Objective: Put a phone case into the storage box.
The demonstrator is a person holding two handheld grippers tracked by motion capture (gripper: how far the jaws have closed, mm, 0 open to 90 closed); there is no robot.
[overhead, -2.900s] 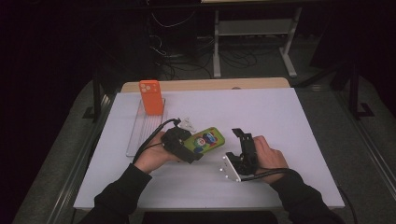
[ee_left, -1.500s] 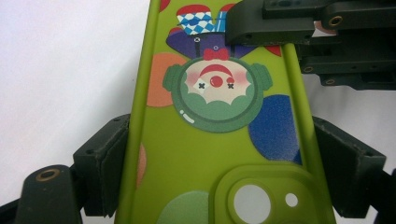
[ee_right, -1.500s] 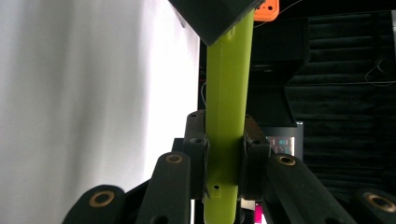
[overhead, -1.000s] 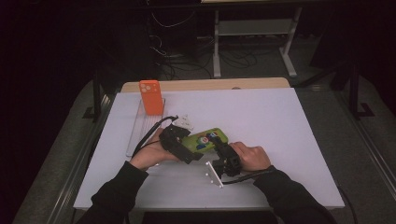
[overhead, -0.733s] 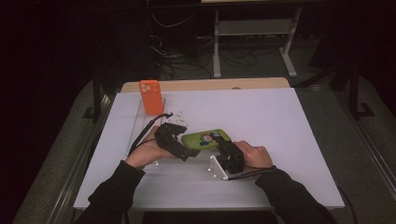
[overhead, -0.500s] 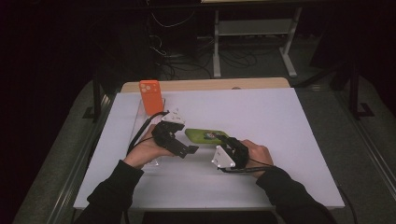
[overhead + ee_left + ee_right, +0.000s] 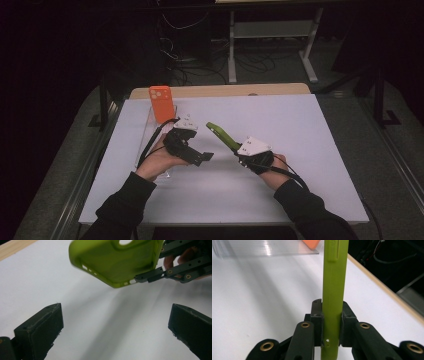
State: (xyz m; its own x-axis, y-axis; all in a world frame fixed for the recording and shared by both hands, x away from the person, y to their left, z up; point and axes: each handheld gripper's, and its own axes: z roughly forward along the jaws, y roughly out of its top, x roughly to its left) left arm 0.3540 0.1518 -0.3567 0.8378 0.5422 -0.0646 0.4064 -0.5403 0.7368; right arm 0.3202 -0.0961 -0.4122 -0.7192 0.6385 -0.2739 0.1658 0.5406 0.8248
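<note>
Claw jaws on the right claw (image 7: 331, 322) pinch the edge of a green phone case (image 7: 335, 277), lifting it clear of the white bench (image 7: 300, 130) with its far end tilted up toward the left claw (image 7: 202, 156). That left claw has its jaws spread wide and bare, just beside the case. Behind it, an orange phone case (image 7: 161, 103) stands upright in a clear stand (image 7: 145, 135) near the bench's back edge.
</note>
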